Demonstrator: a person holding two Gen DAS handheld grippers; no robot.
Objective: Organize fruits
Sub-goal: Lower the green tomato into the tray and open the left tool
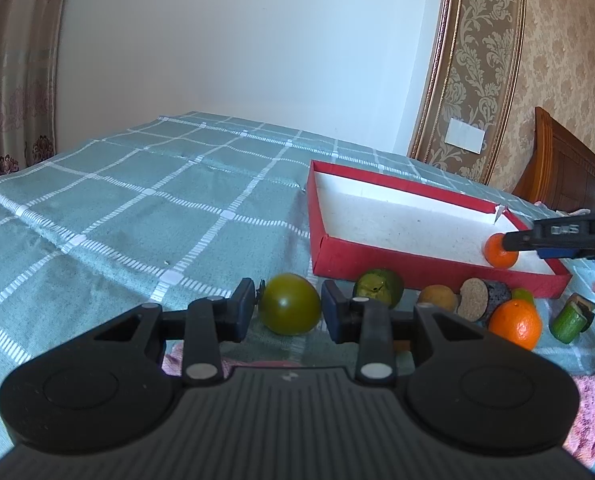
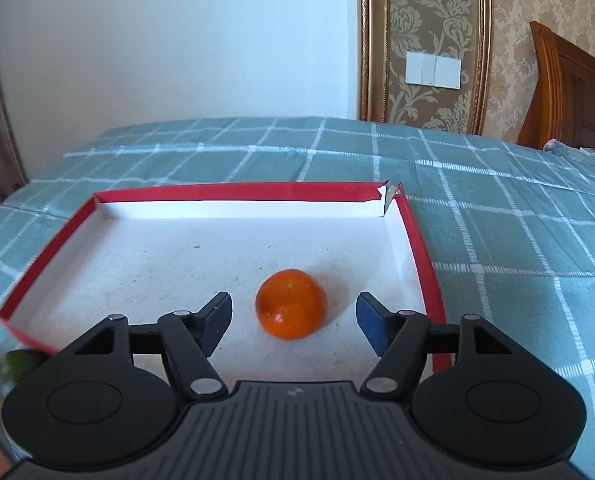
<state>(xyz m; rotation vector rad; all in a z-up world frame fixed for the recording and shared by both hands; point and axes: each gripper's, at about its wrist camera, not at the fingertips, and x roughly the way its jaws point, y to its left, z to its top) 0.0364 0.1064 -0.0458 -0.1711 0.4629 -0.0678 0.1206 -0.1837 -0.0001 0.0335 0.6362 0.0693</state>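
A dark green round fruit sits just above the checked cover, and my left gripper is shut on it with a pad on each side. In the right wrist view a small orange lies on the white floor of the red box, near its right wall. My right gripper is open around that orange, with both pads clear of it. From the left wrist view the same orange shows in the red box, with the right gripper's finger beside it.
Loose pieces lie in front of the box: a green fruit, a yellowish one, a dark cut piece, a second orange and a green cylinder. A wooden headboard stands at the right. A pink cloth lies near the front.
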